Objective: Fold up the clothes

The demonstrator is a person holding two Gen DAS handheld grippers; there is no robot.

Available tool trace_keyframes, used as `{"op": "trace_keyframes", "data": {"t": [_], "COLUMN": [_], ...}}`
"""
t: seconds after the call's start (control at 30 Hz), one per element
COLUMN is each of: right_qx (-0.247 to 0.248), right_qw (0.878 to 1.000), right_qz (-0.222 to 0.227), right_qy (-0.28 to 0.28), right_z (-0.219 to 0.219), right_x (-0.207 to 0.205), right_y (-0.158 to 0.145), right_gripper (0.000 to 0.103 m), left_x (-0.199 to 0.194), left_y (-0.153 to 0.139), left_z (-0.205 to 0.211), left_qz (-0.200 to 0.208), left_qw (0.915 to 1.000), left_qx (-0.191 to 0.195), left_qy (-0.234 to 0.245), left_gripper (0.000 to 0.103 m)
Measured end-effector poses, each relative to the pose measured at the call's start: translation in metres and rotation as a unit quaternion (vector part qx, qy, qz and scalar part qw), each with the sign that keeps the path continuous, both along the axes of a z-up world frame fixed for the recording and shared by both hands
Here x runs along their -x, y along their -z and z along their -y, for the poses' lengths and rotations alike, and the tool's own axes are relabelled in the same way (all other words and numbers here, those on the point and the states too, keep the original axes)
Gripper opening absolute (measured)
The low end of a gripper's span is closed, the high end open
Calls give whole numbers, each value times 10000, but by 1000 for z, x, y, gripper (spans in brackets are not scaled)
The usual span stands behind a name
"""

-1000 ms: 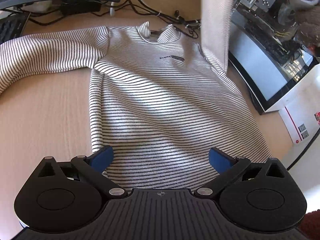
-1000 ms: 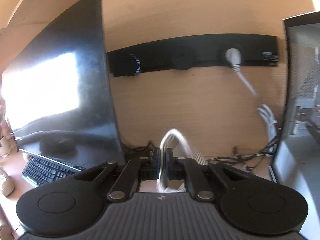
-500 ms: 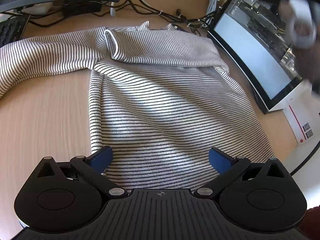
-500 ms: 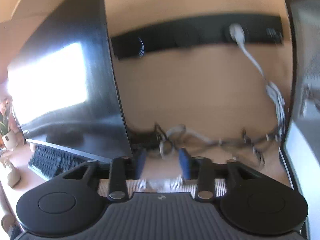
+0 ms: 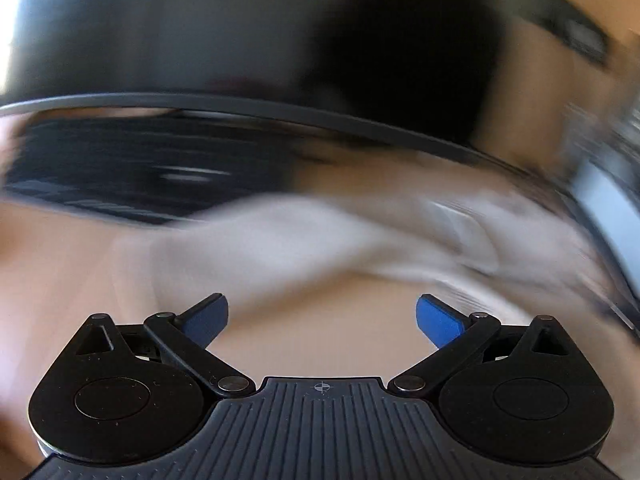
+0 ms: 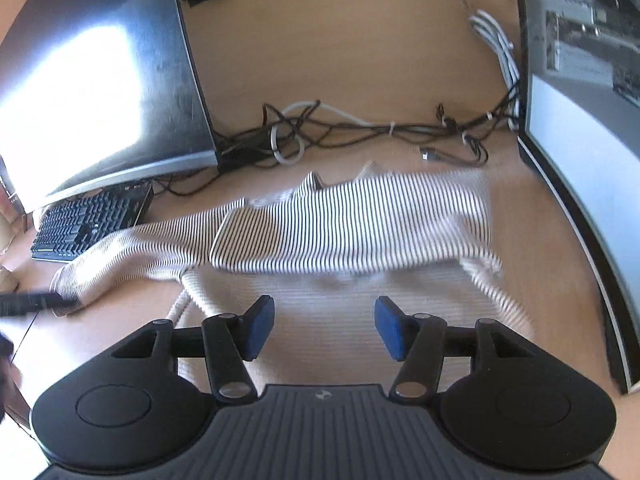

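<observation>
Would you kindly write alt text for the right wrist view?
A striped shirt lies on a wooden desk, one sleeve folded across its chest, below the open, empty right gripper. A monitor, keyboard and tangled cables sit behind.

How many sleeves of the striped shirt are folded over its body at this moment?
1. One sleeve lies folded across the striped shirt. The other sleeve stretches out flat toward the keyboard, not yet folded.
</observation>
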State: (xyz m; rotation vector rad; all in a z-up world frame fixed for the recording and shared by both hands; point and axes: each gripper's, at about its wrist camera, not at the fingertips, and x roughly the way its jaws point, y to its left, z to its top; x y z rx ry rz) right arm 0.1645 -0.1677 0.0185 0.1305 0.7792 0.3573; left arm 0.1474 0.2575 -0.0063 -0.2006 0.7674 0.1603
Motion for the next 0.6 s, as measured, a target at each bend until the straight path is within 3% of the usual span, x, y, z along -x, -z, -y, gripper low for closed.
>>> {"op": "trace_keyframes", "data": {"t": [0.1, 0.2, 0.27, 0.37, 0.43, 0.6], "right_qx": [-92, -27, 123, 294, 379, 696], "right_qw": [9999, 9998, 9992, 9973, 9958, 9858], "right_qz": [-107, -75, 45, 221, 337, 844], "right_qy": [-28, -196, -390, -633, -769, -1276], "right_z": [-7, -20, -31, -47, -56, -91], "right_x": [4, 7, 10, 14, 15, 17], "right_y": [3, 1, -3, -10, -15, -28], "right_gripper": [56, 56, 56, 56, 56, 56], "left_x": [-12, -24, -29, -32, -31, -17], "left_y": [10, 27, 35, 33, 20, -46], "left_z": [-36, -47, -47, -47, -48, -36], "left_qz": [-259, -597, -685, -597, -386, 445], "left_qw": [9979, 9950, 9949, 9964, 9980, 9975], "left_qx": [11, 368, 353, 249, 266, 547], "left_qy": [-592, -708, -652, -544, -426, 13], "left_gripper": [88, 85, 72, 5, 5, 5]}}
